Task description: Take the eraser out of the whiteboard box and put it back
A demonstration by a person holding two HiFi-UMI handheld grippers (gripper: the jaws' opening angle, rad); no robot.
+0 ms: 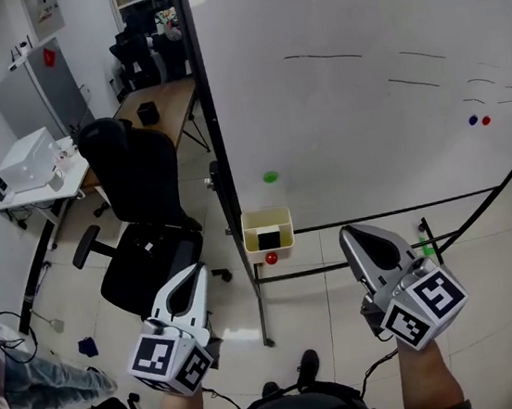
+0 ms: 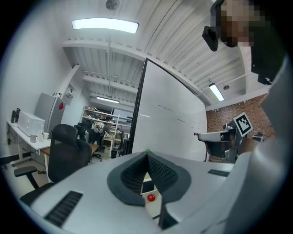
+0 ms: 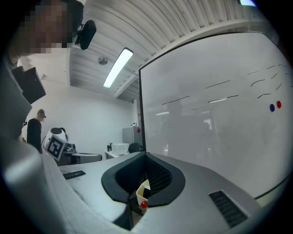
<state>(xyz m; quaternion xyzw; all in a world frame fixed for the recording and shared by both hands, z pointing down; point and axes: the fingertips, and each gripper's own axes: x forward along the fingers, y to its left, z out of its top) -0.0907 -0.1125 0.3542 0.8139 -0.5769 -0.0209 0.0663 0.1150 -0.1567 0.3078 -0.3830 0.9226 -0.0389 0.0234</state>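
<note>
A pale yellow box [image 1: 251, 231] hangs at the lower left of the whiteboard [image 1: 363, 91]. A black eraser [image 1: 268, 239] lies inside it, and a red magnet [image 1: 272, 258] sits just below. My left gripper [image 1: 197, 270] is shut and empty, short of the box and to its left. My right gripper [image 1: 346, 232] is also shut and empty, to the box's right. In the left gripper view the box [image 2: 144, 178] and red magnet [image 2: 151, 198] show below the closed jaws [image 2: 147, 156]. The right gripper view shows the box [image 3: 143, 186] the same way under its tips [image 3: 146, 155].
A black office chair [image 1: 143, 195] stands left of the board's stand [image 1: 261, 310]. A green magnet [image 1: 270, 177] sits above the box; blue and red magnets [image 1: 479, 120] are far right. A desk with a white case [image 1: 31, 163] is at left. A person [image 3: 34, 130] stands far off.
</note>
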